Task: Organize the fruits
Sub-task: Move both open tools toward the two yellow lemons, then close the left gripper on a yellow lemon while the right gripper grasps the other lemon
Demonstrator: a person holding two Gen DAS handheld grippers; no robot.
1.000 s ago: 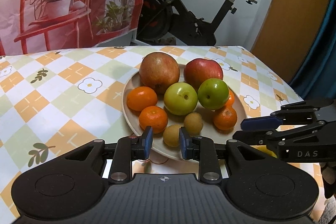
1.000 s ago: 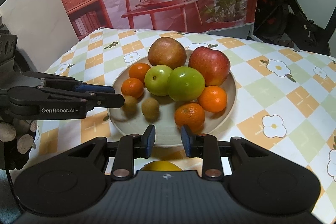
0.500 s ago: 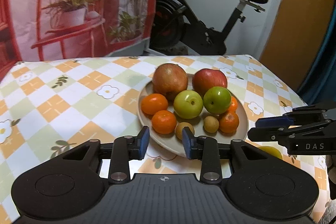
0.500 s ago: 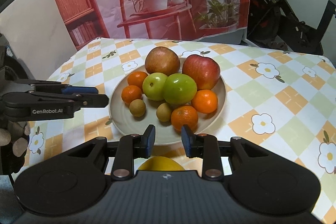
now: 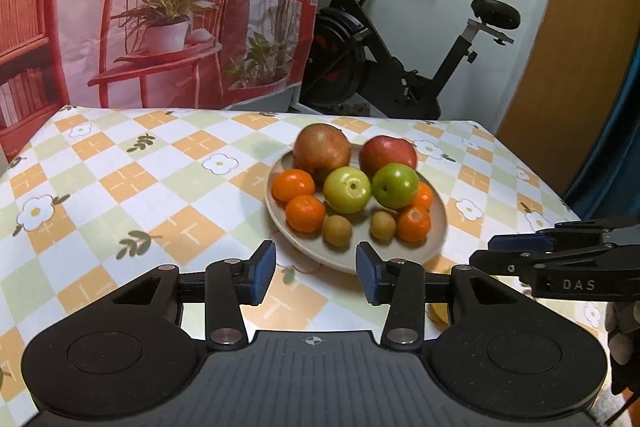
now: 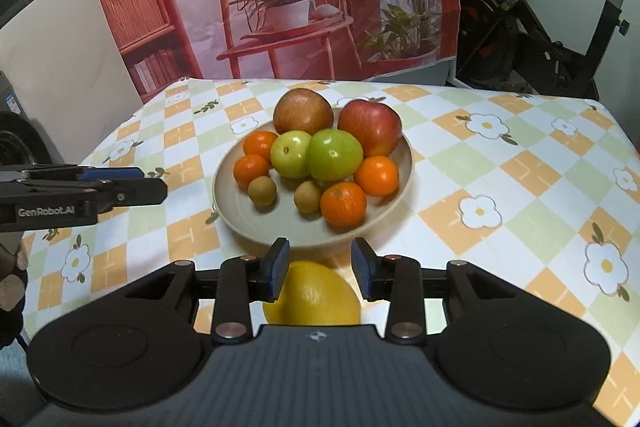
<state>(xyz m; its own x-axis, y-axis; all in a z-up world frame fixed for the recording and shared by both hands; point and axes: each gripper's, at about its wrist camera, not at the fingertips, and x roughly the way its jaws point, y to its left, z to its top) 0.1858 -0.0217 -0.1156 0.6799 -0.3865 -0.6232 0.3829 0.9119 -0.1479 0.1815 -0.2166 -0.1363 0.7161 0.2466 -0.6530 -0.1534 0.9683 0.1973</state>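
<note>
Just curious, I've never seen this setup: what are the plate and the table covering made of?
The plate looks like matte beige ceramic or melamine: a smooth, dull, even rim; I can't tell which. The table covering seems printed cloth or soft vinyl: a flat checked flower pattern that drapes over the table edges.

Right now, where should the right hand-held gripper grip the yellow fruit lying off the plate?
Across its widest middle, coming straight down: the yellow fruit is round, lies on the tablecloth just short of the plate, and sits below the open right hand-held gripper.

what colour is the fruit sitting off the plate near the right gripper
Yellow. The fruit shows best in the right wrist view.
</note>
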